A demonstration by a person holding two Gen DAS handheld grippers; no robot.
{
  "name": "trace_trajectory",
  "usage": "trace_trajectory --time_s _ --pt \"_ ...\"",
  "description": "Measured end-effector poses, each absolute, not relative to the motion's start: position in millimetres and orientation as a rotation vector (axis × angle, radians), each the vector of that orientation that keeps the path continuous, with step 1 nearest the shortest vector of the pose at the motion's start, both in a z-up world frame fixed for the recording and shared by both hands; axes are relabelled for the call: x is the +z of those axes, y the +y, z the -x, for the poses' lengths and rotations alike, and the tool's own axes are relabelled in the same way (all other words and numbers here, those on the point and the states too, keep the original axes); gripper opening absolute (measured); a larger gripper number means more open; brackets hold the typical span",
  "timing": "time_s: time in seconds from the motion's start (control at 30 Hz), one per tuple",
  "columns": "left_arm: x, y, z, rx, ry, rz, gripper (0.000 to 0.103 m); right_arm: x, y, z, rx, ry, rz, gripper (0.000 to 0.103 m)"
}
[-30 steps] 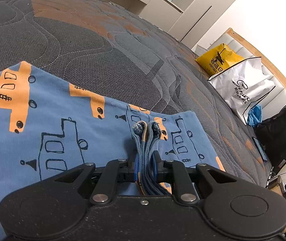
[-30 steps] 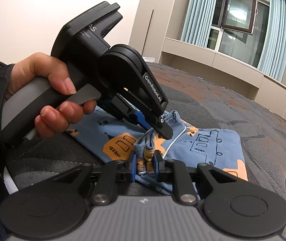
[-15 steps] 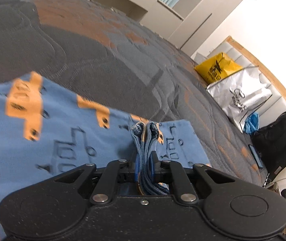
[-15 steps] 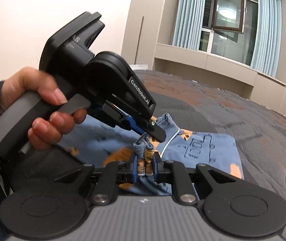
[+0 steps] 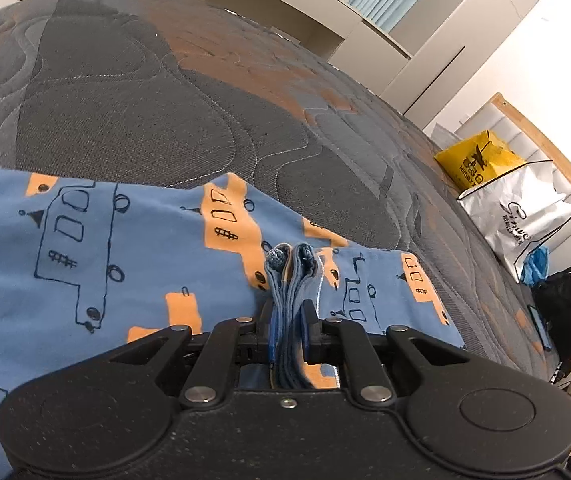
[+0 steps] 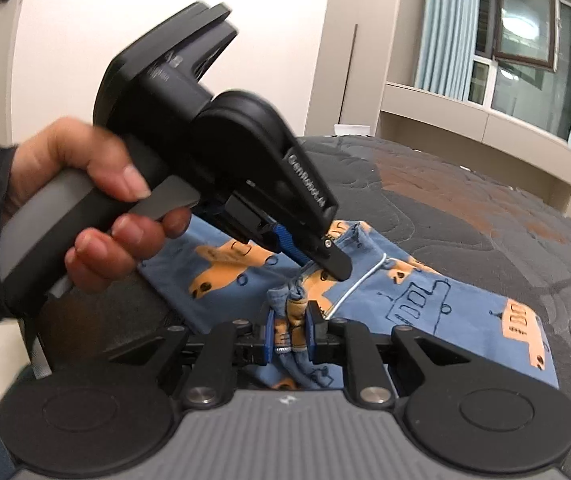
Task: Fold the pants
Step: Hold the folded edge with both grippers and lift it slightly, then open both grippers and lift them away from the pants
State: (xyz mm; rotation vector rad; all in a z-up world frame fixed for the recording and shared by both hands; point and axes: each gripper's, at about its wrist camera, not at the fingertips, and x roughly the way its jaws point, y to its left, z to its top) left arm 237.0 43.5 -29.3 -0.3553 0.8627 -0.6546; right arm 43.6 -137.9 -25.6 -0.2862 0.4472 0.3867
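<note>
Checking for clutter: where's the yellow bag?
In the left wrist view, the yellow bag sits far right beyond the bed, just behind the white bag.

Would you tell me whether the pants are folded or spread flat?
Folded: the pants lie doubled, layered edges bunched in the left gripper and right gripper.

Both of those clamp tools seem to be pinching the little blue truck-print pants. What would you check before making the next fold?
1. Left gripper shut on a bunched edge of the pants: ok.
2. Right gripper shut on the pants too: ok.
3. White drawstring hangs loose beside the right fingers and might snag: not ok.
4. Grey quilted bed beyond the pants bare for laying the fold: ok.
5. Both legs lined up evenly: cannot tell, the far ends are out of view.
</note>
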Motion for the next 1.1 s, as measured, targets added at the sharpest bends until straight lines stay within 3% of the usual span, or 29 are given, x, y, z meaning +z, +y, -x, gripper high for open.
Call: trace_trajectory --time_s 0.1,0.13,0.17,0.2,0.23,0.27,0.33,0.4,0.43,0.77,0.87,0.97,1.1 --pt "-29 44 -236 -0.661 0.850 0.346 0.016 -27 -133 -45 0.387 0.449 0.320 0.024" --pt "-28 45 -235 -0.653 0.841 0.348 0.021 -27 -133 -44 0.394 0.450 0.331 0.030" --pt "-26 46 -233 -0.642 0.832 0.349 0.033 -27 -135 -43 0.402 0.444 0.335 0.034" --pt "-23 48 -230 -0.631 0.817 0.354 0.040 -26 -135 -42 0.418 0.438 0.337 0.044" --pt "-20 51 -227 -0.616 0.799 0.362 0.055 -25 -137 -41 0.428 0.434 0.340 0.056" --pt "-17 55 -223 -0.594 0.773 0.367 0.067 -24 -141 -38 0.421 0.426 0.346 0.061" --pt "-10 58 -216 -0.540 0.718 0.351 0.078 -16 -156 -29 0.362 0.377 0.378 0.079" --pt "-5 55 -210 -0.488 0.679 0.309 0.081 -9 -179 -21 0.265 0.326 0.396 0.094" --pt "-4 50 -209 -0.468 0.671 0.290 0.082 -5 -195 -19 0.193 0.308 0.395 0.097" --pt "-13 -11 -207 -0.198 0.583 0.018 0.093 -1 -278 -107 -0.047 0.357 0.397 0.102" --pt "-24 -1 -216 -0.181 0.632 0.085 0.100 -14 -277 -137 -0.078 0.398 0.457 0.102" --pt "-25 5 -218 -0.184 0.642 0.113 0.102 -38 -275 -157 -0.110 0.477 0.534 0.102" --pt "-22 3 -213 -0.184 0.635 0.102 0.101 -38 -279 -150 -0.110 0.441 0.516 0.102"
